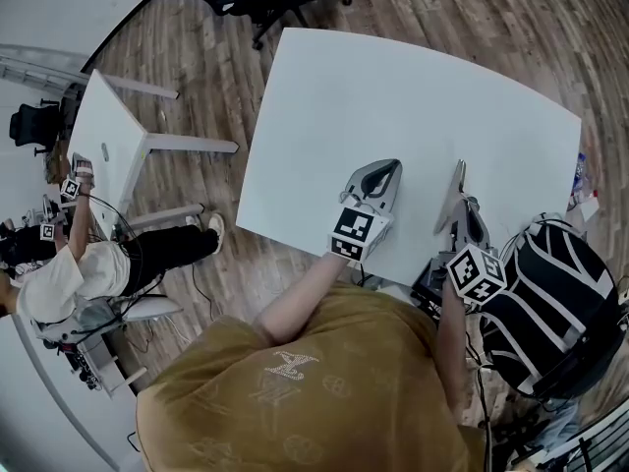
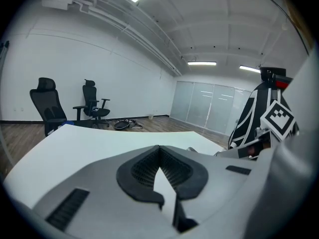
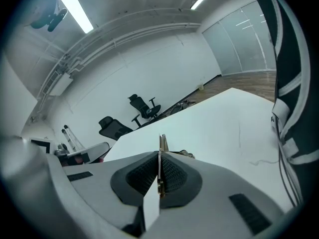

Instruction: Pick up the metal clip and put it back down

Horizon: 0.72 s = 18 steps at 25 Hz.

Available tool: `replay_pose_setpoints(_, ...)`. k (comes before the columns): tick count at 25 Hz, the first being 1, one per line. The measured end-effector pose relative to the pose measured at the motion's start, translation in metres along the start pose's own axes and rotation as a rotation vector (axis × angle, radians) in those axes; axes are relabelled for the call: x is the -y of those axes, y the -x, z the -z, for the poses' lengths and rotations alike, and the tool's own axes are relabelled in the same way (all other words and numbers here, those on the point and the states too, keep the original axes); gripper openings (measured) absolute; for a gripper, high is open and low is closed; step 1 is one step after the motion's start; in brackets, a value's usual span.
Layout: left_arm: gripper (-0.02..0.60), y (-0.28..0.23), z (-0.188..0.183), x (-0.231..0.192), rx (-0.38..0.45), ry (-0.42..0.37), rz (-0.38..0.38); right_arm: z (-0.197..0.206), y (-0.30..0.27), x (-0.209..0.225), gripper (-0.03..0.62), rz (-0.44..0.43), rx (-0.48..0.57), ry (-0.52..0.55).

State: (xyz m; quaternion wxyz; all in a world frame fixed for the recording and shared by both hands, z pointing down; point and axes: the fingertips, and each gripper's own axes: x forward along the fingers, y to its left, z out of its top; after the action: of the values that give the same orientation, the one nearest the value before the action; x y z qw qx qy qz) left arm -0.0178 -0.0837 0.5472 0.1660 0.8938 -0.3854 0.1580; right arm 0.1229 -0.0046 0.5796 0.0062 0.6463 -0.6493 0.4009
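metal clip clamped in right gripper, tilted down over table | left gripper closed, empty

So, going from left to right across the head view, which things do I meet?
Small white table → left tongs → right tongs, shut on the metal clip → black-and-white striped object.

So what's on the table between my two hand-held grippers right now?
Nothing: in the head view the white table is bare between the left hand-held gripper and the right hand-held gripper, which is shut on the metal clip.
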Motion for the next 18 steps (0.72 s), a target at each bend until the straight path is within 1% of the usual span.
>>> replay_pose_setpoints(4,0.006,-0.003,0.01,-0.003,-0.023,0.01,-0.006,0.007,-0.006,0.004,0.008,0.006,-0.025,0.004)
replay_pose_setpoints(11,0.006,-0.01,0.022,-0.009,-0.057,0.026,-0.009,0.015,-0.017,0.007,0.008,0.0,-0.075,-0.035)
replay_pose_setpoints(18,0.006,-0.014,0.029,-0.011,-0.075,0.027,-0.01,0.024,-0.027,0.013,0.008,-0.008,-0.117,-0.108)
